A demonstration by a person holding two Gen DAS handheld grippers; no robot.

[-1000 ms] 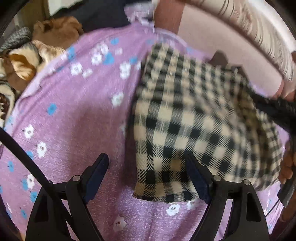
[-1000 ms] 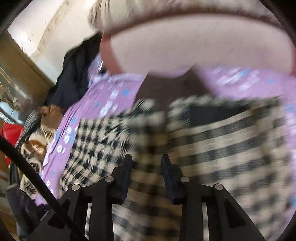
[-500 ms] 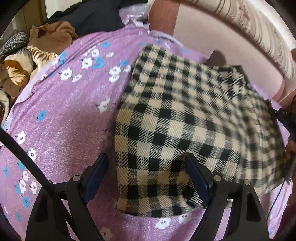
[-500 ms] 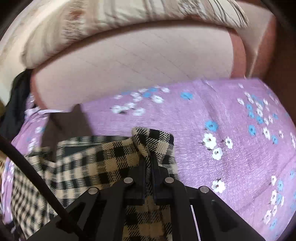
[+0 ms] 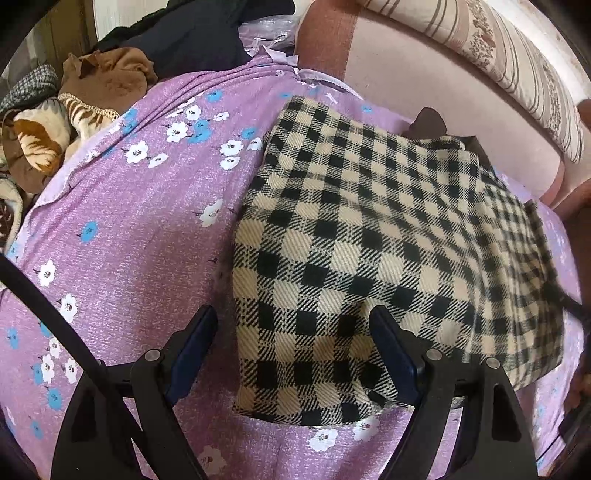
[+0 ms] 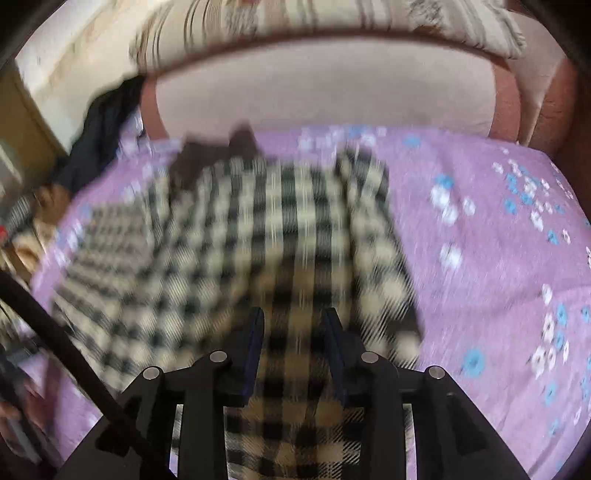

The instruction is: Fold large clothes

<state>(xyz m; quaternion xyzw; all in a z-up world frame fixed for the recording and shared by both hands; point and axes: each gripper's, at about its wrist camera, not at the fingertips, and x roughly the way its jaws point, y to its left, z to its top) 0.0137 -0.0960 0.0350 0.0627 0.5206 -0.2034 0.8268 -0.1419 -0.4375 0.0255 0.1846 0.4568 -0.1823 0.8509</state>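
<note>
A black-and-cream checked garment [image 5: 369, 221] lies folded on the purple flowered sheet [image 5: 129, 221]. My left gripper [image 5: 291, 317] hangs open just above the garment's near left corner, one finger over the sheet and the other over the cloth. In the blurred right wrist view the same garment [image 6: 258, 221] spreads out ahead and to the left. The right gripper [image 6: 293, 317] is over its near edge with its jaws opening. Checked cloth shows in the gap below them, and the pads do not press on it.
A pile of brown and patterned clothes [image 5: 103, 77] and a dark garment [image 5: 192, 33] lie past the sheet's far left edge. A pink padded backrest [image 6: 325, 88] with a striped cushion [image 5: 517, 66] on top borders the far side. Bare sheet [image 6: 480, 258] stretches right of the garment.
Half a second ago the right gripper was shut on a raised fold of the garment; now its jaws are apart, it has drawn back, and the fold lies flat. The left gripper barely moved.
</note>
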